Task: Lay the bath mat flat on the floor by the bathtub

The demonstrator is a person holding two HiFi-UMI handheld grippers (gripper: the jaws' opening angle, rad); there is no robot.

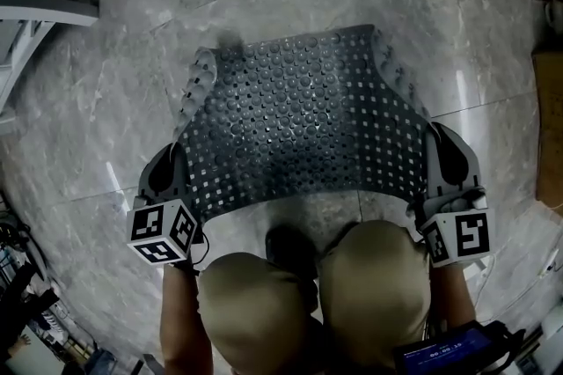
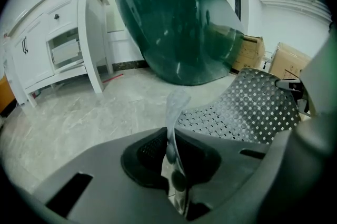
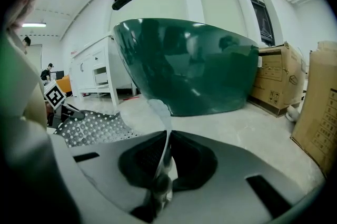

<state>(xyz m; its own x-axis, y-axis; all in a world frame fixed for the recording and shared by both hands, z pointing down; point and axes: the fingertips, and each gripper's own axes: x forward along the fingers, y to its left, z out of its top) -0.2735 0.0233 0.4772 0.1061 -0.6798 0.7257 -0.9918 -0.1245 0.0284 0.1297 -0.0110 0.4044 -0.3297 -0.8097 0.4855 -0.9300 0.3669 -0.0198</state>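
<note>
A grey perforated bath mat (image 1: pixel 299 122) with suction cups hangs spread between my two grippers above the marble floor. My left gripper (image 1: pixel 172 175) is shut on the mat's near left corner, and its own view shows the thin mat edge (image 2: pixel 174 128) pinched between the jaws. My right gripper (image 1: pixel 447 171) is shut on the near right corner, the mat edge (image 3: pixel 162 133) clamped in the same way. The far edge of the mat curls down onto the floor. A dark green bathtub (image 2: pixel 174 23) stands ahead, also the bathtub (image 3: pixel 189 65) in the right gripper view.
A white cabinet (image 2: pixel 52 44) stands left of the tub, its corner (image 1: pixel 44 8) at top left in the head view. Cardboard boxes (image 3: pixel 300 91) sit to the right. The person's knees (image 1: pixel 308 303) are bent below the mat. Cables and clutter (image 1: pixel 26 312) lie at bottom left.
</note>
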